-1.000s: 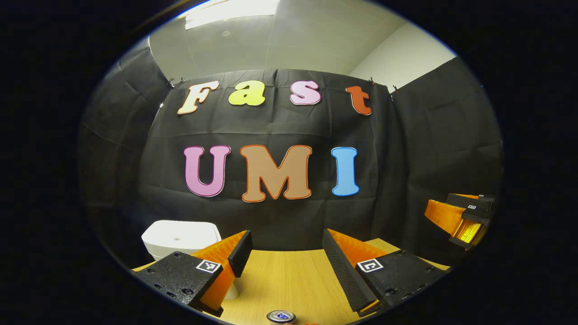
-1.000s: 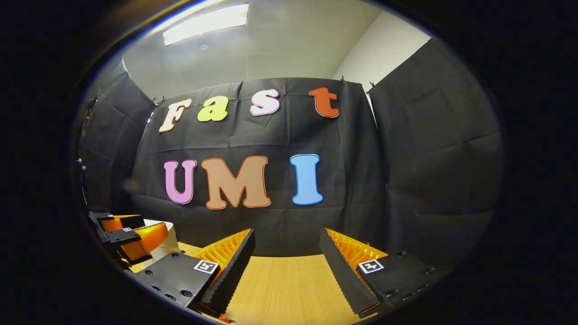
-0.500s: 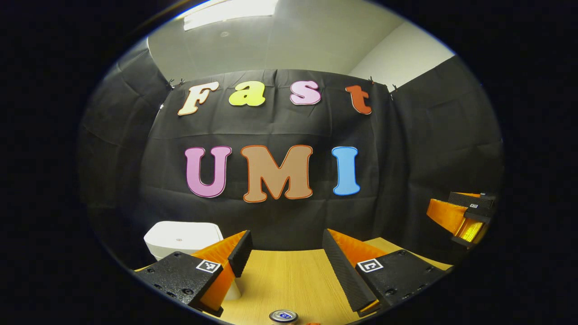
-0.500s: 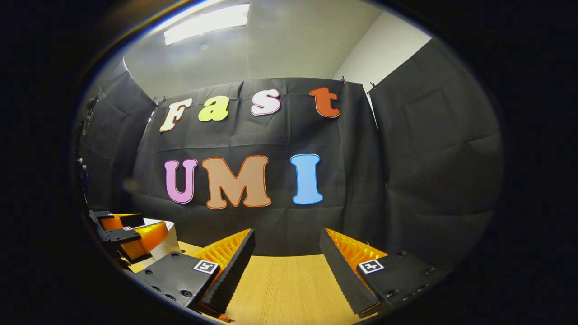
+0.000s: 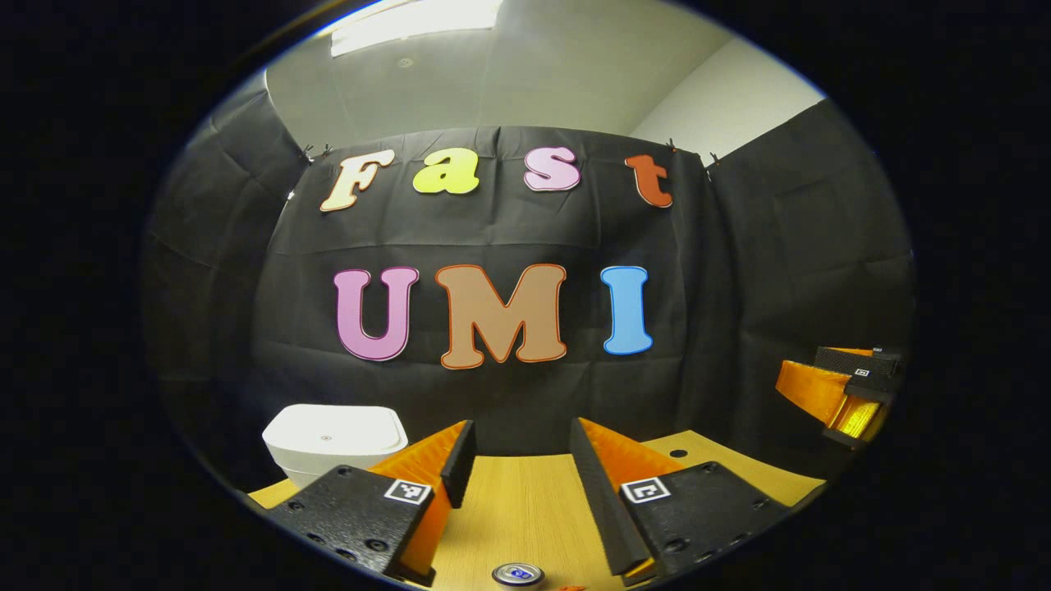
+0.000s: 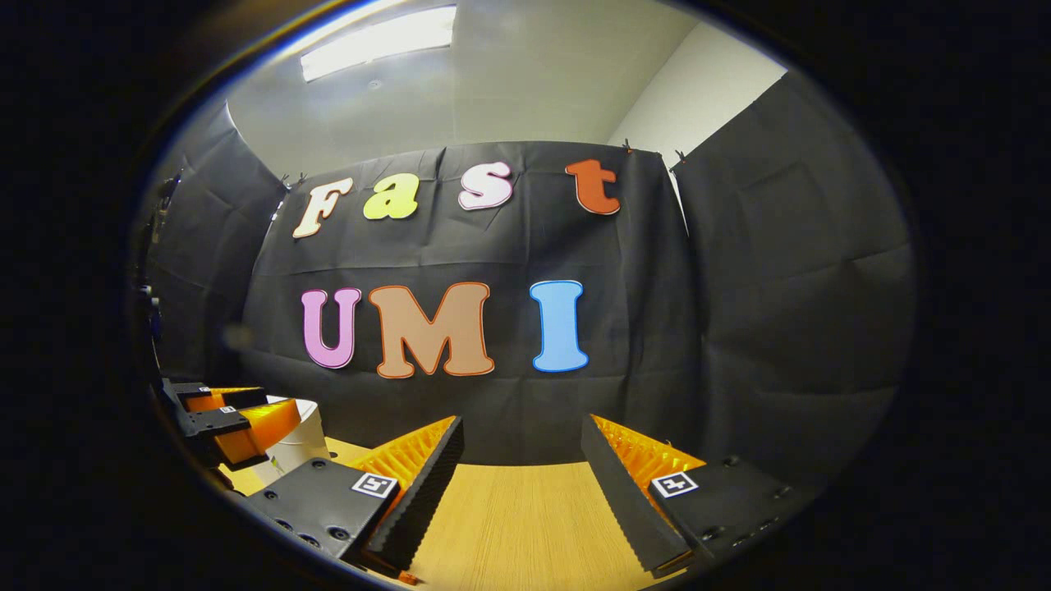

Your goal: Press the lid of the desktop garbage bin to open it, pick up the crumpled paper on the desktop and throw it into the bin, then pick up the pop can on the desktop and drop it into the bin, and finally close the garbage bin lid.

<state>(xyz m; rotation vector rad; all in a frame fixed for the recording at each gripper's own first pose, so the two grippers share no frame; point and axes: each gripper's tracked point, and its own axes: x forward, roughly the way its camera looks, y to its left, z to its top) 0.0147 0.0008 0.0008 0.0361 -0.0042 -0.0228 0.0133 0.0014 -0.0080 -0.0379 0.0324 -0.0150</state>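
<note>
The white garbage bin stands at the back left of the wooden table, its lid down. The silver top of the pop can shows at the very bottom of the left gripper view, below and in front of my left gripper. That gripper hovers over the table, open with a narrow gap and nothing in it. My right gripper is open wide above bare wood, also holding nothing. In the right gripper view the left gripper is at the far left, in front of the bin.
The black cloth wall closes off the table's back edge and both sides. A small round hole sits in the tabletop at the right. In the left gripper view the right gripper hangs at the far right edge.
The left gripper's fingers have drawn closer together, and its view has shifted slightly toward the bin. The right gripper has stayed in place.
</note>
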